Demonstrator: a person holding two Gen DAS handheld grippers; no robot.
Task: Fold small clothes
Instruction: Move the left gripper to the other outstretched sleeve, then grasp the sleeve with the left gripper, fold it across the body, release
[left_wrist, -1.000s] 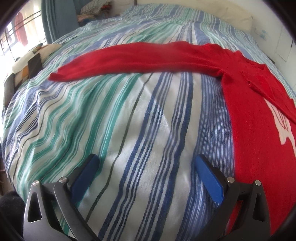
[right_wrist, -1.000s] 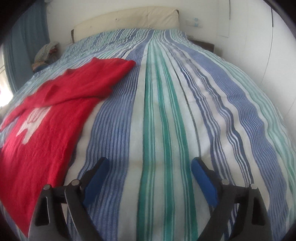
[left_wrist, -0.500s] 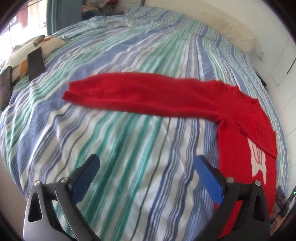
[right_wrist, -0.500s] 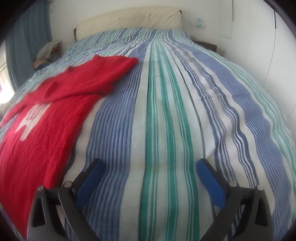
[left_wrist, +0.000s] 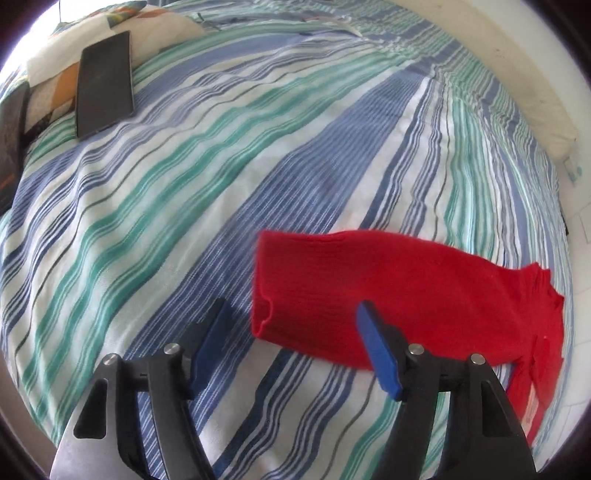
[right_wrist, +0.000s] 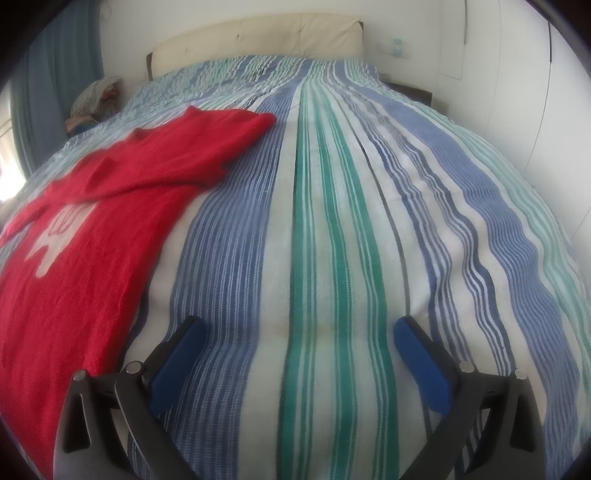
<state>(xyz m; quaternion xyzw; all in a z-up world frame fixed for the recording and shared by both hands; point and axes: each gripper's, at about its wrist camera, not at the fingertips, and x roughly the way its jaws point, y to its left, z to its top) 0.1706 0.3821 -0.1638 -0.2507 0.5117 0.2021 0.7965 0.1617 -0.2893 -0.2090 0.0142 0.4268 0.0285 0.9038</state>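
A red knitted sweater (right_wrist: 74, 236) with a white motif lies flat on a striped bedspread (right_wrist: 332, 258). In the left wrist view one long sleeve (left_wrist: 388, 288) stretches left, its cuff (left_wrist: 262, 310) lying just ahead of my left gripper (left_wrist: 291, 321). That gripper is open and empty, with the cuff between its blue pads. My right gripper (right_wrist: 295, 332) is open and empty, low over bare bedspread to the right of the sweater's body. The other sleeve (right_wrist: 207, 140) lies folded across the chest.
A dark phone (left_wrist: 105, 83) rests on a patterned cushion (left_wrist: 110, 33) at the bed's far left. A cream headboard (right_wrist: 258, 40) and white walls bound the bed. A nightstand (right_wrist: 410, 90) stands at the right of the headboard.
My left gripper has swung left and closer along the sleeve, so the cuff now sits between its pads. The right gripper has barely moved. The sweater has not shifted.
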